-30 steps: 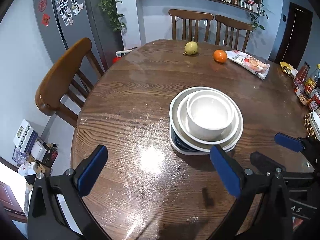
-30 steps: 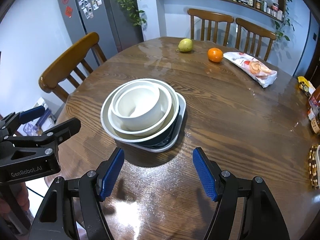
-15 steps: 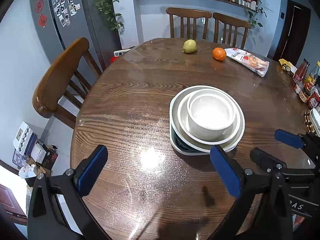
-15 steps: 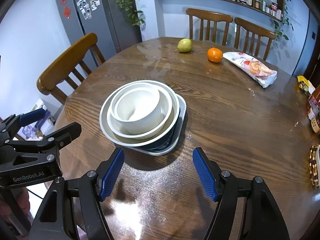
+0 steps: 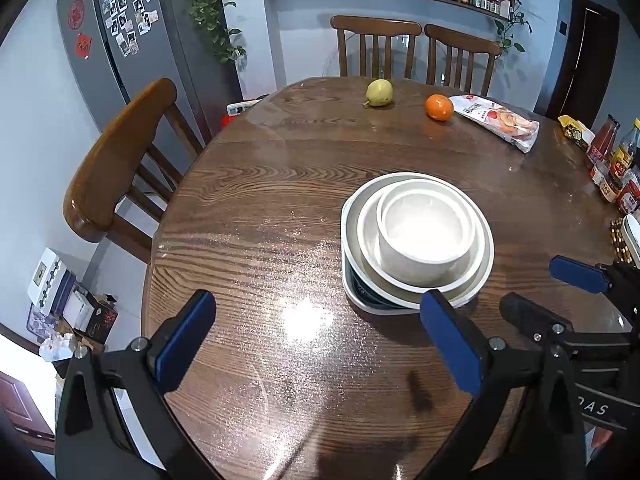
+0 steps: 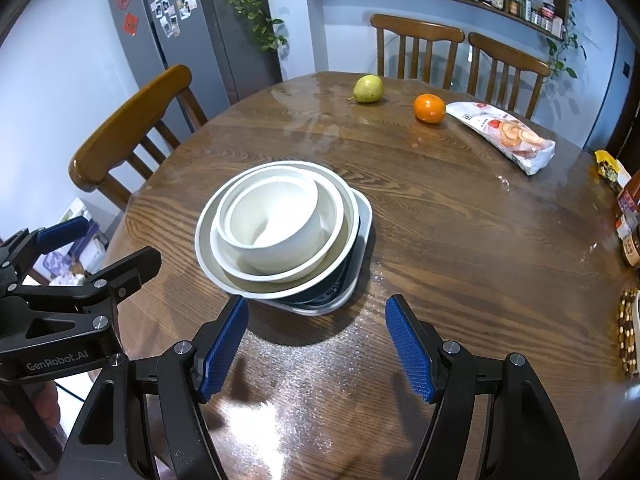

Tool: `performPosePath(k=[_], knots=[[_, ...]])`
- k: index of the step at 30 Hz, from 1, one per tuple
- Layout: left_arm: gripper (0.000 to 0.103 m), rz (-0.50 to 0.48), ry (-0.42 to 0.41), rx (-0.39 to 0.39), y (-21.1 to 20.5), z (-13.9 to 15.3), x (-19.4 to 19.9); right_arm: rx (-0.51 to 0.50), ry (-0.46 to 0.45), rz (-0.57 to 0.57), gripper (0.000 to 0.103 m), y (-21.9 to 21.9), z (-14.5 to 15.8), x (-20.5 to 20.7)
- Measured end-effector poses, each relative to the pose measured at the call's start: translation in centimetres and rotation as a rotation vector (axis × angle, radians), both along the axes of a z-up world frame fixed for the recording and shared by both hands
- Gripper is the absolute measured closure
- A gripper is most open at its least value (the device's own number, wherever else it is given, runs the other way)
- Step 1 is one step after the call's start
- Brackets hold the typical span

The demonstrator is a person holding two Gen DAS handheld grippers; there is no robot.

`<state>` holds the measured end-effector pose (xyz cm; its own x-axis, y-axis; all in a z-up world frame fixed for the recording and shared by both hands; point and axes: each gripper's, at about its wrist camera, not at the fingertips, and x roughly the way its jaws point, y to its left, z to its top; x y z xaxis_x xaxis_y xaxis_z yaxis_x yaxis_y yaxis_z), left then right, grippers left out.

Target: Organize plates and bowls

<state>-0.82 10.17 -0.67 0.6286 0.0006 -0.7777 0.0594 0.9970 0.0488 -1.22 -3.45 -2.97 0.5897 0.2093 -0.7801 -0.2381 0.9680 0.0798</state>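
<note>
Plates and bowls sit nested in one stack on the round wooden table (image 5: 248, 216), toward its near side. Lowest is a white square-cornered plate (image 6: 362, 220) holding a dark dish (image 6: 320, 294), then a wide pale plate (image 5: 482, 268), a shallow white bowl (image 5: 368, 236) and a small deep white bowl (image 5: 424, 236) on top. The left gripper (image 5: 316, 344) hangs with its blue pads wide apart, empty, the stack just beyond its right finger. The right gripper (image 6: 316, 344) is equally spread and empty, just short of the stack. Far across lie a snack bag (image 6: 504, 134), a pear (image 6: 368, 89) and an orange (image 6: 429, 109).
</note>
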Motion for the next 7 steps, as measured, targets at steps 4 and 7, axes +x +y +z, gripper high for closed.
performPosePath(k=[4, 7], knots=[[0.001, 0.004, -0.002, 0.006, 0.02, 0.08, 0.11, 0.002, 0.001, 0.000, 0.031, 0.01, -0.02, 0.05], [0.001, 0.007, 0.005, 0.007, 0.01, -0.05, 0.25, 0.004, -0.001, 0.000, 0.031, -0.01, 0.01, 0.05]])
